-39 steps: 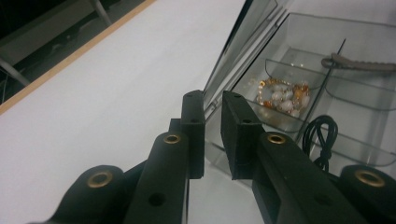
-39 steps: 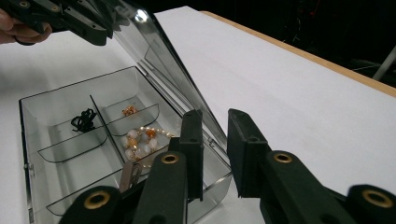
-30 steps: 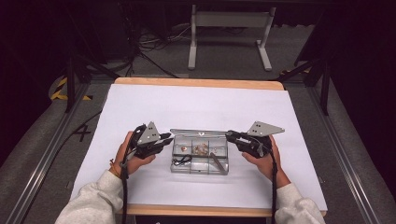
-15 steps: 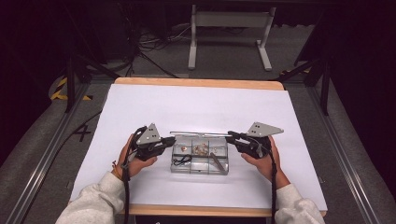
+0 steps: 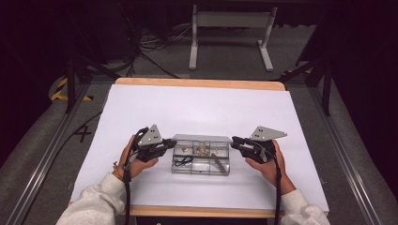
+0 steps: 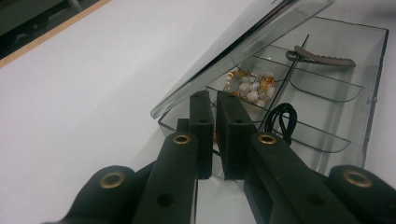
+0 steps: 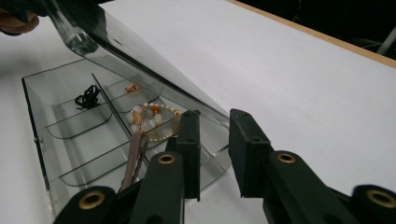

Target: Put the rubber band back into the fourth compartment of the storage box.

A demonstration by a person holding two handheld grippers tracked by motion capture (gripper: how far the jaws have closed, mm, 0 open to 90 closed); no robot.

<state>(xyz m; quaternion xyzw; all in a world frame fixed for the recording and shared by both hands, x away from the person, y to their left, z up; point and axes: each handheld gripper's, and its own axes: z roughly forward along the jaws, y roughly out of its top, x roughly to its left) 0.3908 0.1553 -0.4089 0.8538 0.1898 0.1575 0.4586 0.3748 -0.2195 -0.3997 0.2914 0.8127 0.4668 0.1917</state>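
Nothing much shifted bar both grippers' jaws closing a little: left gripper [image 5: 170,146] nearly pressed together, pinching the box [image 5: 201,168] wall at its left end mid-table, lid [image 6: 243,51] tilted half-open, right gripper [image 5: 233,142] narrowly spread astride the right end's wall.

Clear compartment box [image 5: 201,161] sitting near the tabletop's front edge, on white sheet [image 5: 202,108]; tabletop's edge [image 5: 199,84] showing pale wood. Contents: white-and-gold beaded bracelet [image 6: 247,86], black hair tie [image 6: 281,117], brownish-grey hair clip [image 6: 321,57]. Both grippers showing black jaws with brass-coloured rivets.
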